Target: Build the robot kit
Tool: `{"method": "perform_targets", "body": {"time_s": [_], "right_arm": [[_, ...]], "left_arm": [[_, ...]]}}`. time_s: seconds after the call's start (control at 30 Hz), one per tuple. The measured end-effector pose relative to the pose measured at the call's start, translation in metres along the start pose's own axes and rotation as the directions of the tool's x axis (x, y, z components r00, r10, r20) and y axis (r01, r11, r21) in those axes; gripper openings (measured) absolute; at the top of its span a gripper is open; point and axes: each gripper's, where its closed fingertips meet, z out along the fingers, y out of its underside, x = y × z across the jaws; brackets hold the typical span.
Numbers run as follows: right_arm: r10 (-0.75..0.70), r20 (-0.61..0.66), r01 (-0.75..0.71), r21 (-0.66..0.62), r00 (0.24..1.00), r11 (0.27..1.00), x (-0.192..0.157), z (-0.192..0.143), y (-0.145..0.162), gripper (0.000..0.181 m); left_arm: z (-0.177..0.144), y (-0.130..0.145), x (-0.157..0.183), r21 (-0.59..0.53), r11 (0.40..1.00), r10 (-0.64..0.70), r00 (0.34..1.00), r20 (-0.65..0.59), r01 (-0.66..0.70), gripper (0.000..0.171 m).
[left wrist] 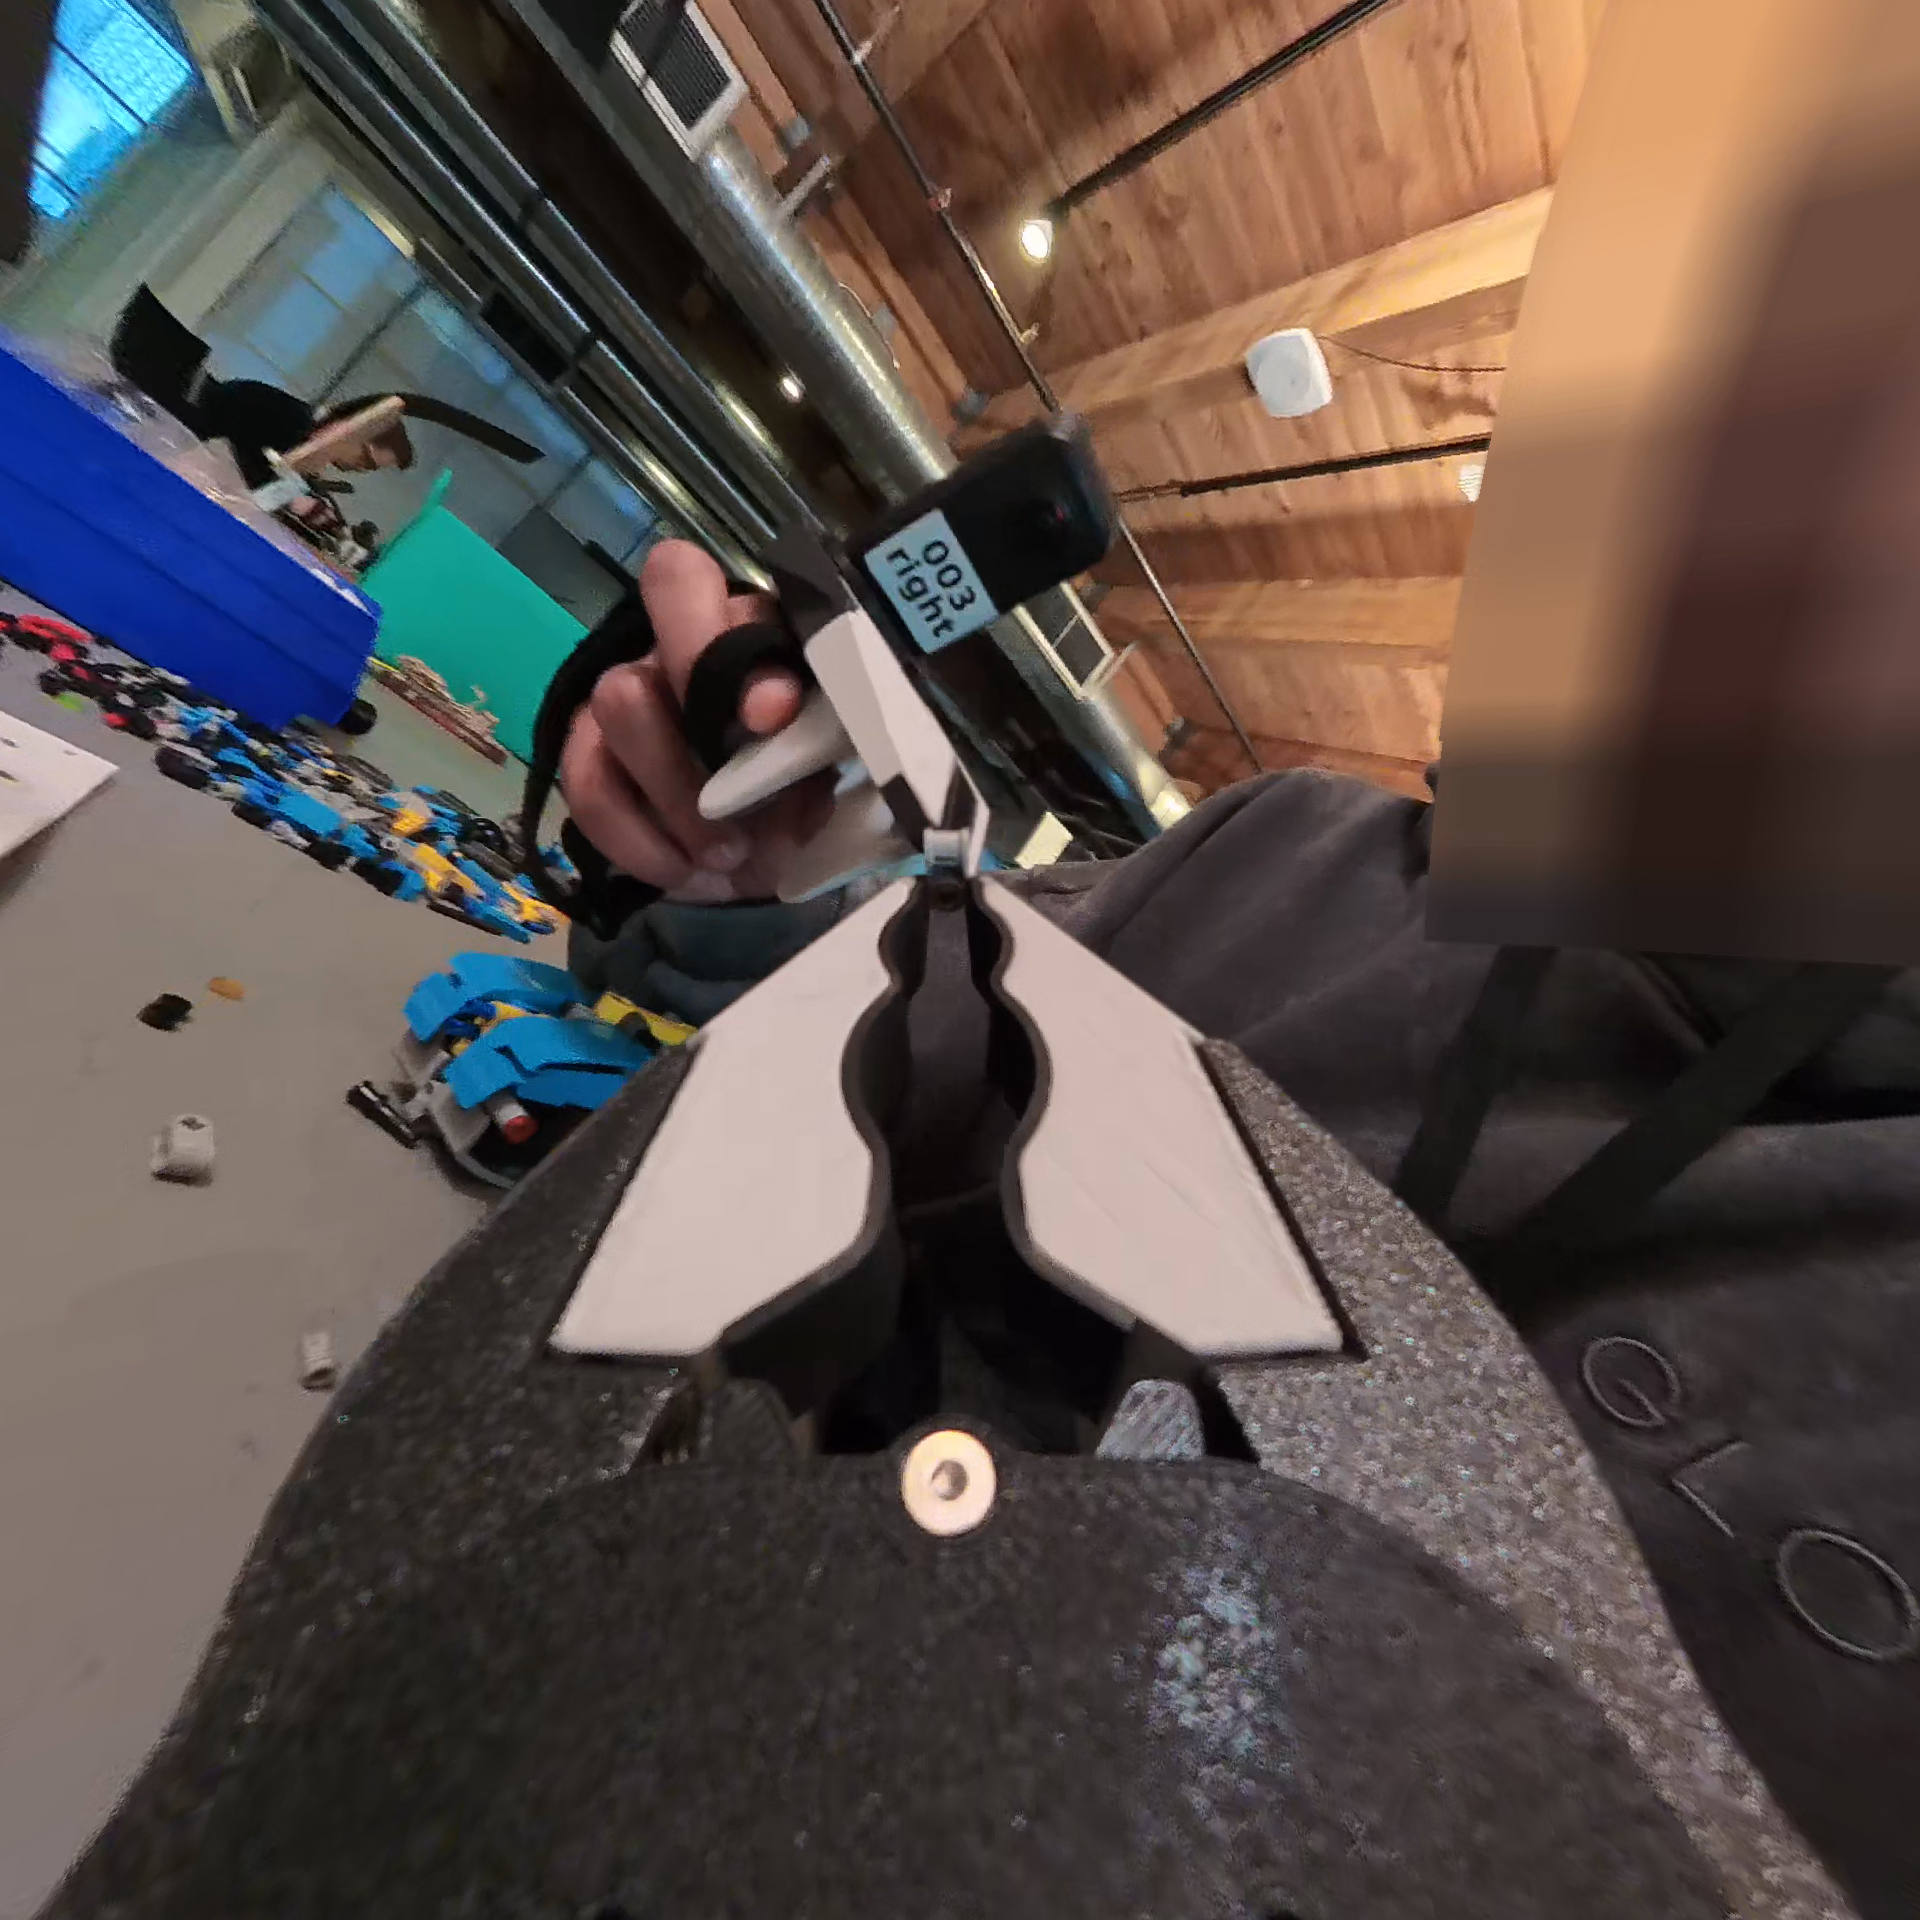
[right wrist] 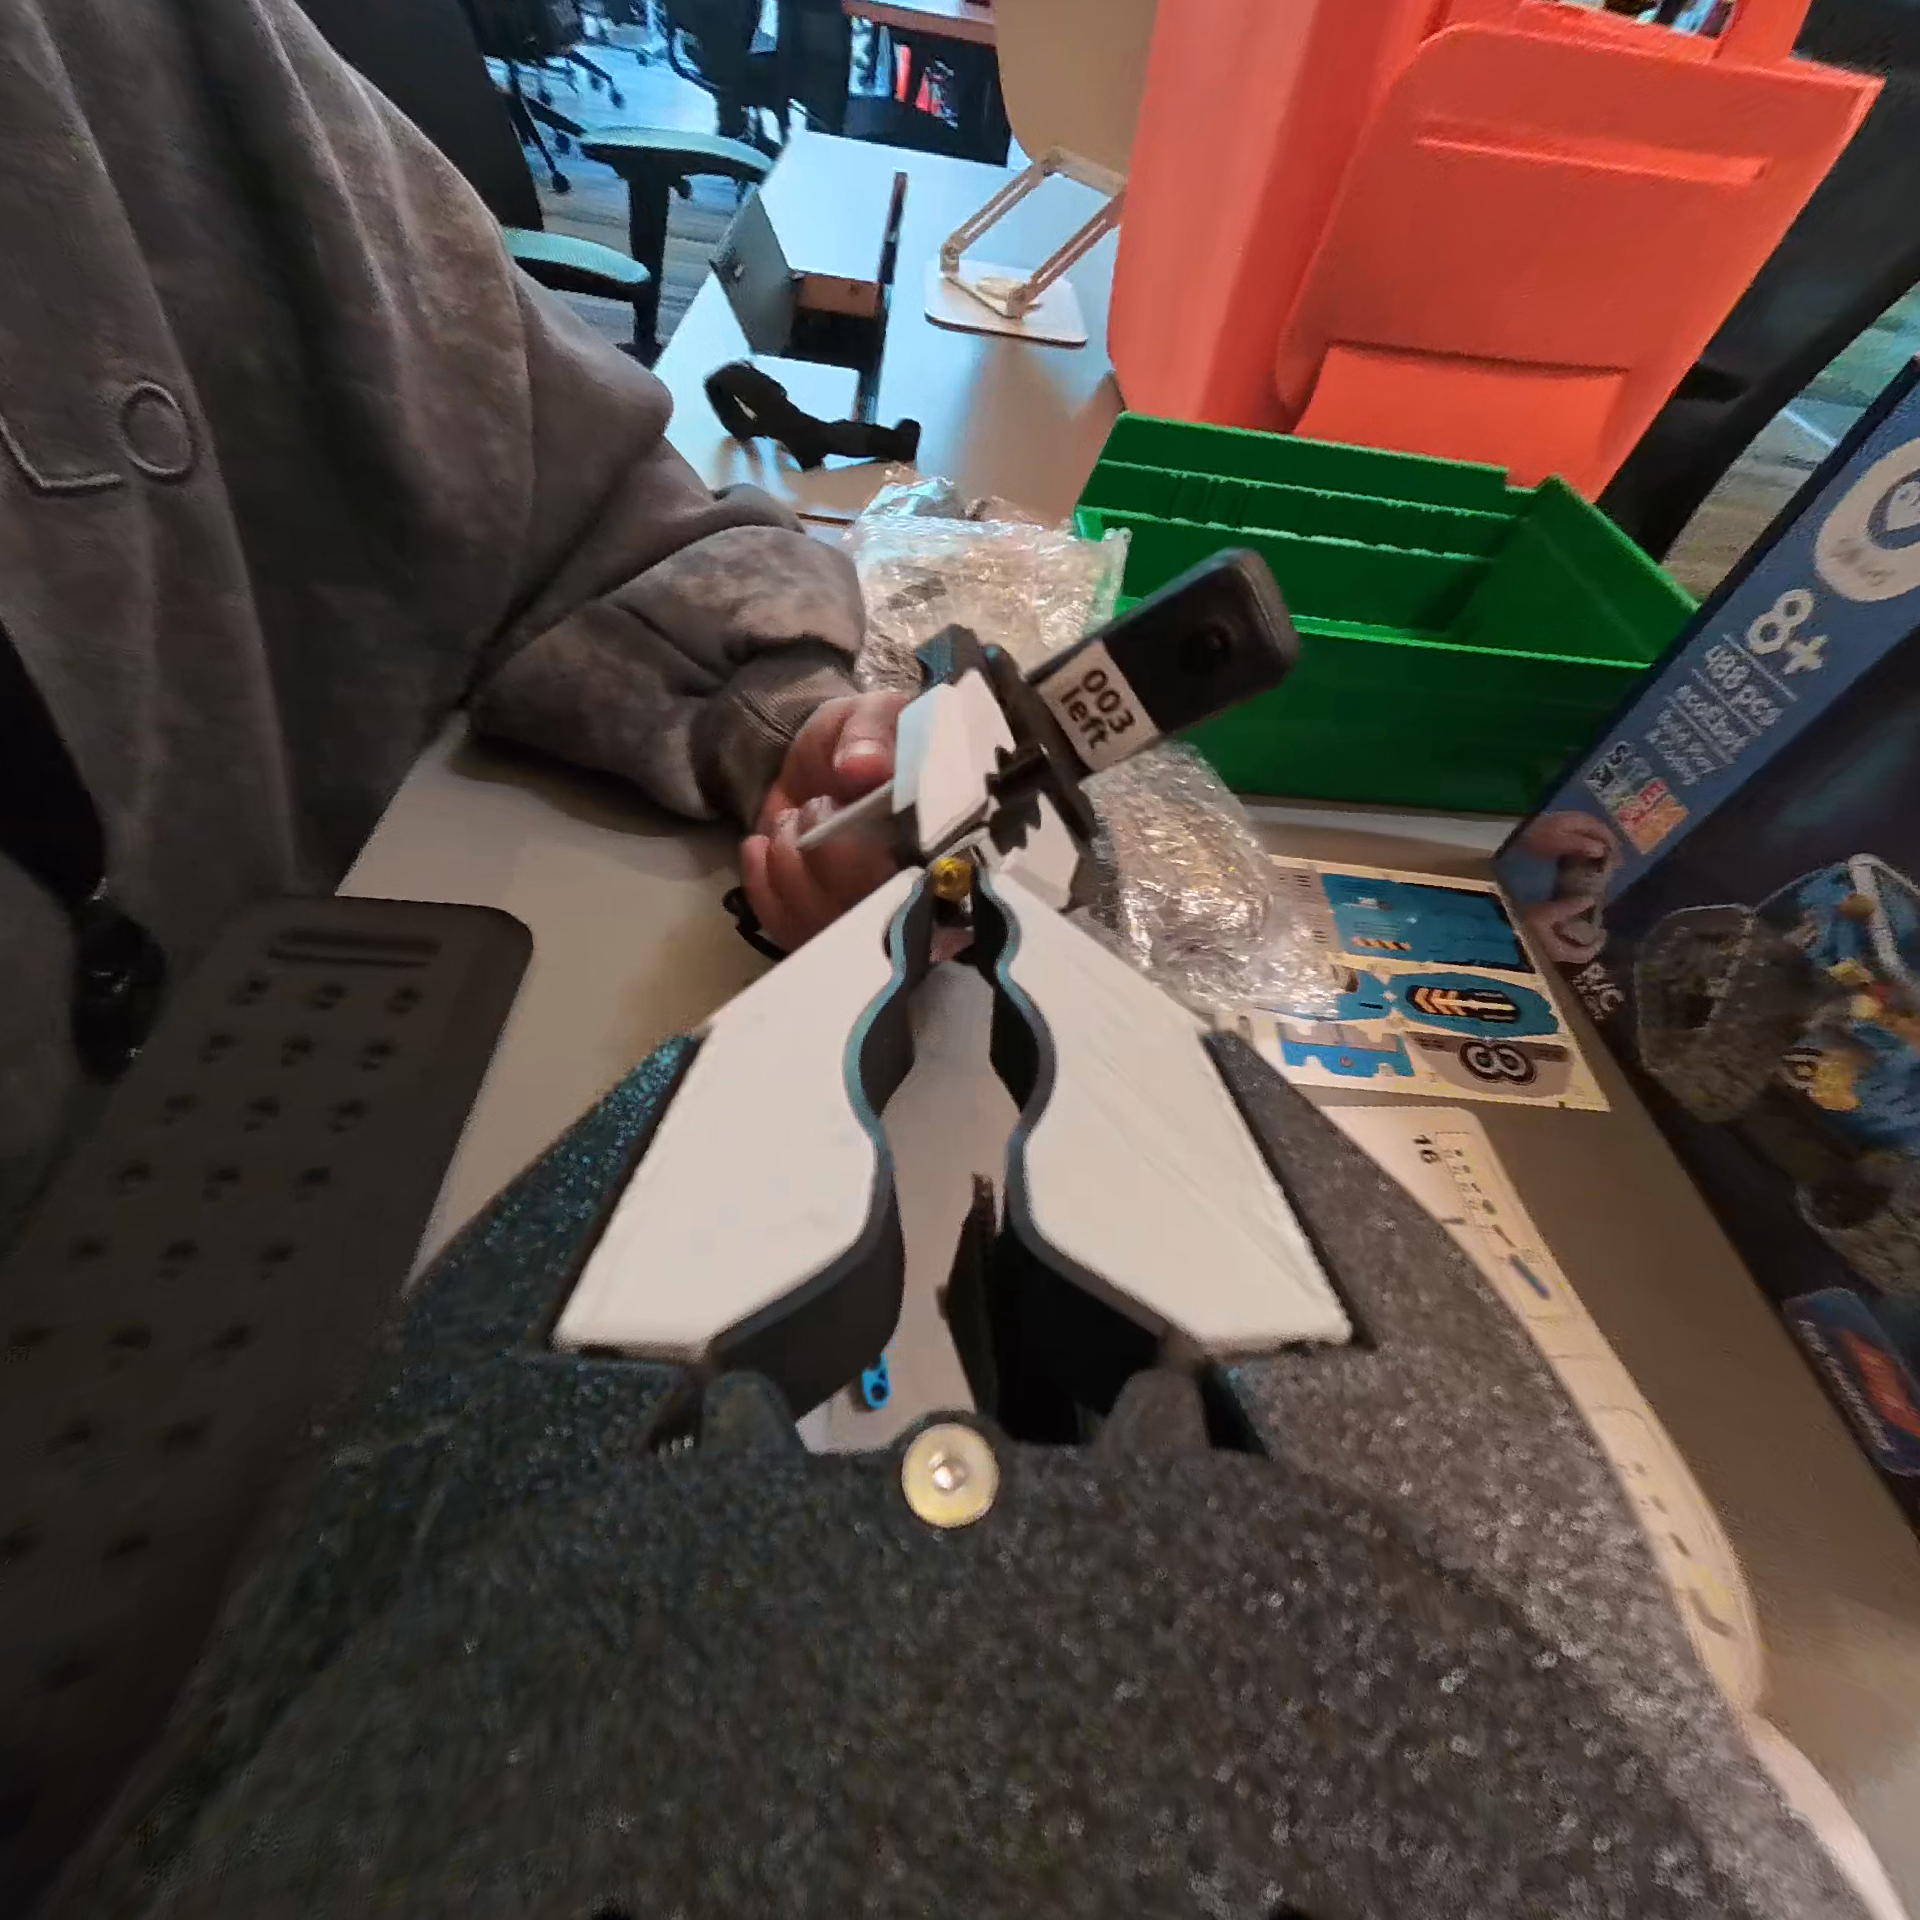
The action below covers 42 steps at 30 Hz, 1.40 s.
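Pinching a small yellow-tipped part [right wrist: 948, 881], the right tool [right wrist: 948, 904] is closed just beside the left tool [left wrist: 943, 891], whose tips are closed on a tiny white piece [left wrist: 943, 844]. Blue bricks [left wrist: 520, 1039] lie on the bench [left wrist: 156, 1039], far left.

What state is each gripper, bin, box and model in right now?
left gripper: shut on a small part, tips meeting the right gripper's.
right gripper: shut on a small yellow part.
green bin: open-topped, upright.
toy box: standing on the table.
blue model: partly built, lying on the table.
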Motion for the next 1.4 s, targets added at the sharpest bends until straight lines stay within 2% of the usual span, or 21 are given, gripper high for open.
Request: {"method": "perform_targets", "body": {"time_s": [0.1, 0.17, 0.3, 0.47, 0.6, 0.73, 0.97, 1.17, 1.4], "right_arm": [[-0.093, -0.098, 0.087, -0.061, 0.991, 0.994, 0.007, 0.000, 0.005, 0.007], [-0.151, -0.169, 0.138, -0.086, 0.974, 0.987, 0.011, 0.001, 0.003, 0.008], [-0.210, -0.247, 0.176, -0.150, 0.946, 0.973, 0.016, 0.004, 0.008, 0.012], [-0.306, -0.355, 0.234, -0.232, 0.883, 0.944, 0.027, 0.007, 0.013, 0.013], [-0.310, -0.441, 0.206, -0.270, 0.842, 0.941, 0.038, 0.011, 0.018, 0.015], [-0.323, -0.509, 0.172, -0.321, 0.798, 0.931, 0.044, 0.020, 0.025, 0.028], [-0.337, -0.595, 0.168, -0.322, 0.729, 0.932, 0.049, 0.022, 0.020, 0.025], [-0.299, -0.603, 0.137, -0.300, 0.740, 0.944, 0.051, 0.022, 0.021, 0.024], [-0.296, -0.650, 0.113, -0.309, 0.700, 0.944, 0.052, 0.023, 0.018, 0.024]], "left_arm": [[-0.002, -0.005, -0.007, 0.055, 0.998, -0.016, 0.999, 0.035, 0.014, 0.006], [-0.002, -0.009, -0.008, 0.110, 0.992, -0.068, 0.998, 0.013, 0.066, 0.006], [-0.003, -0.011, -0.012, 0.167, 0.977, -0.135, 0.991, -0.003, 0.134, 0.006], [-0.009, -0.019, -0.021, 0.248, 0.957, -0.163, 0.986, 0.030, 0.150, 0.006], [-0.015, -0.026, -0.030, 0.318, 0.936, -0.182, 0.981, 0.061, 0.154, 0.005], [-0.018, -0.028, -0.035, 0.380, 0.902, -0.237, 0.971, 0.038, 0.205, 0.006], [-0.024, -0.035, -0.033, 0.434, 0.875, -0.239, 0.971, 0.000, 0.215, 0.005], [-0.025, -0.036, -0.034, 0.440, 0.874, -0.236, 0.972, 0.011, 0.207, 0.005], [-0.026, -0.039, -0.033, 0.465, 0.857, -0.242, 0.970, -0.018, 0.222, 0.005]]}}
